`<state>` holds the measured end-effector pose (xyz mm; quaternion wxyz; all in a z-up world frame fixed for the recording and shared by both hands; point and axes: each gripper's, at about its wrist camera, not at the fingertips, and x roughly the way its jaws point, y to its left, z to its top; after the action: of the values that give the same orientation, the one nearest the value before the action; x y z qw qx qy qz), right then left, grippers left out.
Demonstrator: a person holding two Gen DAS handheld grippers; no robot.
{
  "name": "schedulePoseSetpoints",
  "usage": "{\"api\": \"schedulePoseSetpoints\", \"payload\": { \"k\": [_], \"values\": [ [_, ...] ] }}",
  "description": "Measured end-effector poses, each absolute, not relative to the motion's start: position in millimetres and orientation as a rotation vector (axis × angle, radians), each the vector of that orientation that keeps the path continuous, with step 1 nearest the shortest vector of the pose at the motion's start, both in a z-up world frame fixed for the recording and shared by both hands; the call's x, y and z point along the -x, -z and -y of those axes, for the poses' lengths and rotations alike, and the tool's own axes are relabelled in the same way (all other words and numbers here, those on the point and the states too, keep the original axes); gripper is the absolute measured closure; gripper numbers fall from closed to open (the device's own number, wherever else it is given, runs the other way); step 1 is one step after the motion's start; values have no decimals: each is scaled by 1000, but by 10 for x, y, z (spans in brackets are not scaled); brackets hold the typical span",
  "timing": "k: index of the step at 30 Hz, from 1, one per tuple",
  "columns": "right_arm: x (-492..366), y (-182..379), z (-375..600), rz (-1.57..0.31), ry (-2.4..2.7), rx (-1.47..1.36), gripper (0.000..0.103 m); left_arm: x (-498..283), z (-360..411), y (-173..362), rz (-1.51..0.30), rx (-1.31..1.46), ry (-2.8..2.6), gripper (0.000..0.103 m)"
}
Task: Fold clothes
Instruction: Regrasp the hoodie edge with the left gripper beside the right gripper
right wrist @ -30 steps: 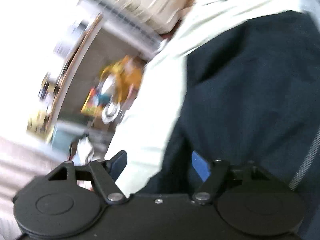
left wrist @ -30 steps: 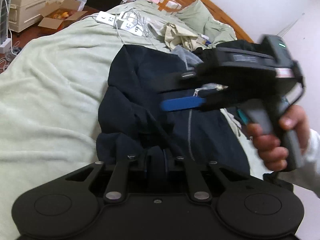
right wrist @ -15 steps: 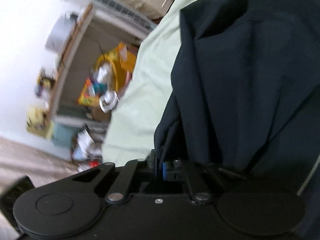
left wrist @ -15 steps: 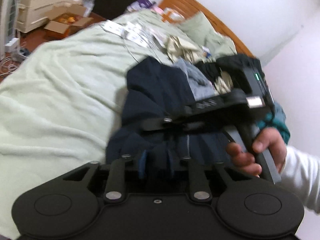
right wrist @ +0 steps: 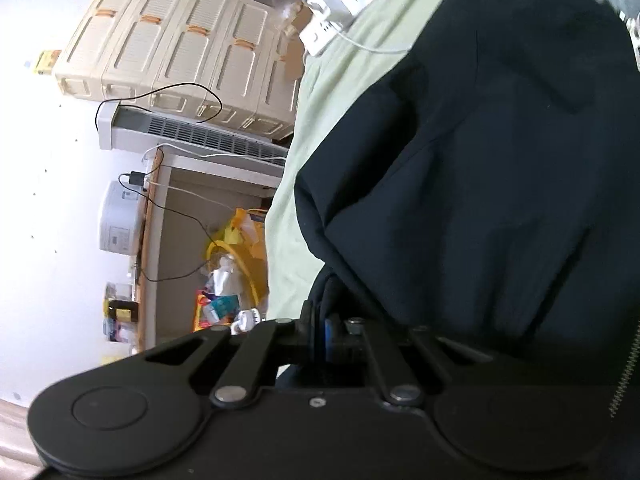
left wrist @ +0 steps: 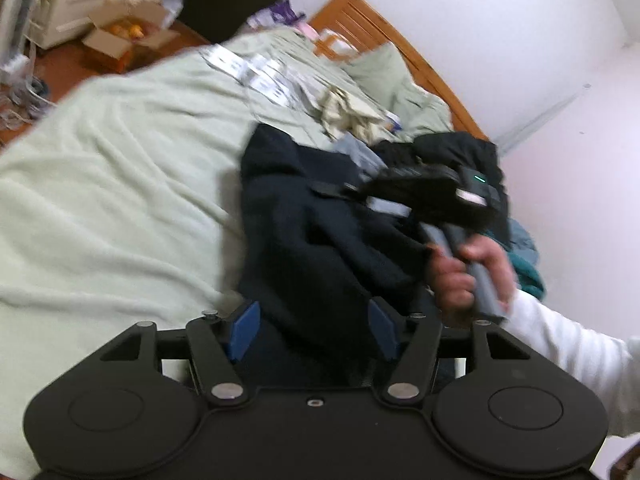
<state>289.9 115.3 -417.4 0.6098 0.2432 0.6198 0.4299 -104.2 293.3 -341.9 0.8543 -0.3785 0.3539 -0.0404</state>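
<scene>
Green bedspread [left wrist: 100,200], navy jacket [left wrist: 304,220], no legible writing

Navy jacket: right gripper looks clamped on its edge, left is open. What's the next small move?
Probably draw the right gripper across, carrying the pinched edge of the navy jacket over its body. The left gripper, jaws just opened, straddles cloth without pressing it, so nothing anchors it.

We see 1 dark navy jacket [left wrist: 320,216] lying rumpled on the pale green bed cover, bunched into thick folds. A metal zipper [right wrist: 624,376] runs along its edge in the right wrist view. Behind it on the bed sit more crumpled clothes [left wrist: 352,116], cream and grey.
</scene>
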Motion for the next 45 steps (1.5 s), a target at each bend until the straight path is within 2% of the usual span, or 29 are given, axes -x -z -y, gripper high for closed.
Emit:
{"api": "schedulePoseSetpoints", "payload": {
  "k": [6, 12, 13, 14, 15, 17, 20, 26, 31, 37, 39, 40, 41, 42, 43, 45],
  "values": [
    [-2873, 4284, -1497, -1469, -1038, -506, 99, 734, -2656, 3400, -757, 721, 109, 39],
    [-2867, 4277, -1705, -1491, -1075, -483, 99, 437, -2613, 3665, -833, 635, -20, 41],
    [-2858, 4279, -1691, -1496, -1074, -485, 99, 398, -2600, 3698, -838, 625, -33, 46],
    [-2848, 4275, -1673, -1499, -1072, -488, 99, 360, -2587, 3731, -844, 615, -46, 67],
    [-2844, 4270, -1654, -1501, -1070, -491, 99, 330, -2573, 3753, -849, 599, -60, 80],
    [-2842, 4260, -1603, -1501, -1067, -493, 98, 305, -2550, 3749, -864, 522, -110, 90],
    [-2864, 4243, -1497, -1479, -1062, -473, 99, 360, -2688, 3630, -834, 486, -177, 94],
    [-2871, 4193, -1551, -1431, -1066, -408, 99, 554, -3213, 3305, -773, 440, -310, 95],
    [-2769, 4303, -1742, -1435, -1085, -329, 99, 638, -3441, 3297, -793, 395, -371, 95],
    [-2465, 4575, -2127, -1404, -1064, -12, 99, 661, -3528, 3441, -808, 441, -384, 95],
    [-2463, 4450, -2142, -1400, -1084, 8, 94, 674, -3547, 3433, -803, 457, -386, 95],
    [-2465, 4312, -2124, -1376, -1093, 24, 84, 681, -3556, 3428, -801, 464, -387, 95],
    [-2460, 4159, -2103, -1341, -1104, 45, 66, 684, -3561, 3423, -799, 469, -387, 95],
    [-2437, 3944, -2067, -1282, -1114, 79, 54, 675, -3562, 3418, -800, 470, -384, 95],
    [-2400, 3693, -2023, -1222, -1125, 105, 37, 654, -3564, 3414, -798, 470, -376, 95],
    [-2326, 3268, -1949, -1162, -1166, 97, 34, 615, -3544, 3398, -792, 469, -361, 95]
  ]
}}
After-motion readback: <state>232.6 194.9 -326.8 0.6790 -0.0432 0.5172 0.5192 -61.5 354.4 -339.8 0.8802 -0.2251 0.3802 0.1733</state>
